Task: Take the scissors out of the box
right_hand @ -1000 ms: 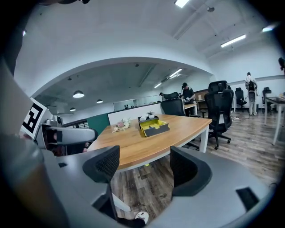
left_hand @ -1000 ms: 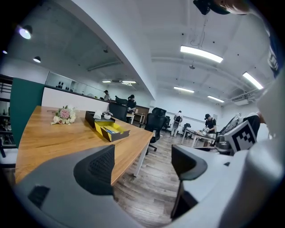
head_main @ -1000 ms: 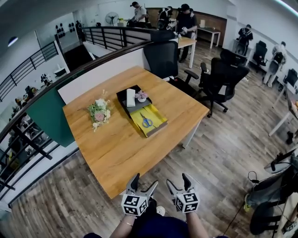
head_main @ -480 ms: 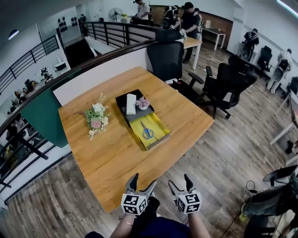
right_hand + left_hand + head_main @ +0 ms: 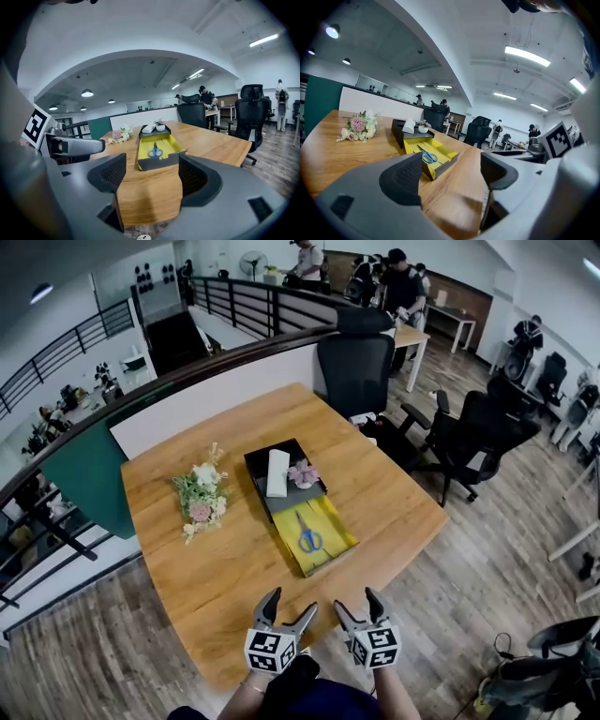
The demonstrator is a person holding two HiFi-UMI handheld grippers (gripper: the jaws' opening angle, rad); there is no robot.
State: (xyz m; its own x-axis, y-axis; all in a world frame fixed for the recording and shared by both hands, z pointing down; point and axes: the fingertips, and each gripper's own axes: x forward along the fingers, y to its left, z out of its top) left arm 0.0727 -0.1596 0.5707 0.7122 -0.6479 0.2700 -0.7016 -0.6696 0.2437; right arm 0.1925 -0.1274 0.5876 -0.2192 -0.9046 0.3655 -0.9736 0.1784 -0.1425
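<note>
The scissors (image 5: 308, 538), blue-handled, lie flat in the yellow-lined near half of the box (image 5: 336, 532), handles toward you. The box sits around the middle of the table (image 5: 216, 568). Its far half is black and holds a white folded item (image 5: 277, 472) and, just beside that, a small pot of pink flowers (image 5: 302, 474). A bouquet (image 5: 202, 498) lies on the wood to the left of the box, apart from it.

Your left gripper (image 5: 291, 604) and right gripper (image 5: 357, 602) hover side by side over the table's near edge, well short of the box. Both point toward it and tilt slightly down. In the left gripper view the jaws stand apart with only bare tabletop between them, and the scissors (image 5: 430, 157) show beyond the left jaw. In the right gripper view the jaws are likewise spread and empty, with the scissors (image 5: 155, 152) straight ahead between them, far off.

Office chairs (image 5: 361, 362) stand past the table's far side.
</note>
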